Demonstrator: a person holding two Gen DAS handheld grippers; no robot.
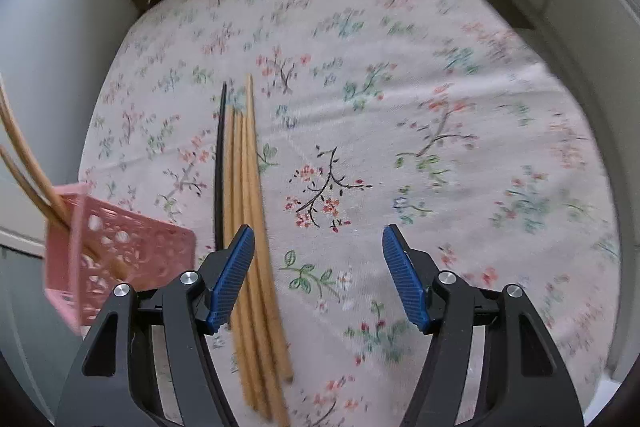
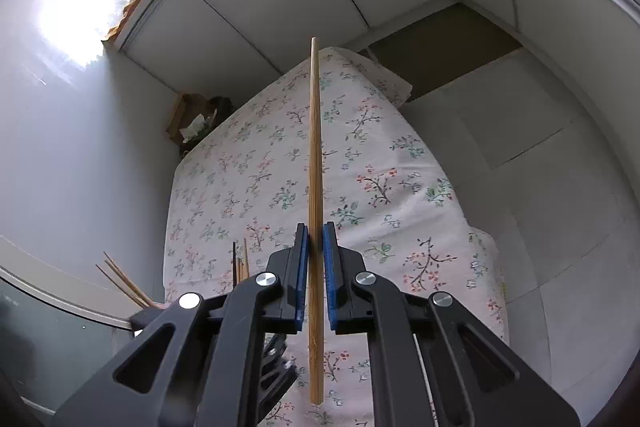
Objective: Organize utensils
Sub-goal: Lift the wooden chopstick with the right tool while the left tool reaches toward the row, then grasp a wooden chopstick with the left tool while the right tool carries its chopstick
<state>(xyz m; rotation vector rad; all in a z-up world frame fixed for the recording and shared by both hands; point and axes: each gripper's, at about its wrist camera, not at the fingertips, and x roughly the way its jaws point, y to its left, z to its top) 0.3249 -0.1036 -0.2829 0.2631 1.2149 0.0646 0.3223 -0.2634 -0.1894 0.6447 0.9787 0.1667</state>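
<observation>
Partly hidden things first: in the left wrist view the pink basket (image 1: 120, 259) is blurred and cut by the left gripper's (image 1: 318, 239) own arm, so its base cannot be read. Two bamboo chopsticks (image 1: 24, 155) stand in it, leaning out past the picture's left edge. In the right wrist view only the tips of three sticks in that basket (image 2: 120, 279) show above the gripper body, and the basket itself is almost wholly covered.

On the floral cloth (image 1: 400, 107) lies a bundle of loose chopsticks (image 1: 250, 207), side by side and touching: one black chopstick (image 1: 219, 167) on the left and about four bamboo ones, though their near ends blur together and the count is unsure. The left gripper hangs above the cloth with its jaws standing apart and nothing between them; its left finger overlaps the bundle.

The right gripper (image 2: 316, 255) is clamped on one bamboo chopstick (image 2: 315, 147), held clear of the cloth, pointing away from the camera.
</observation>
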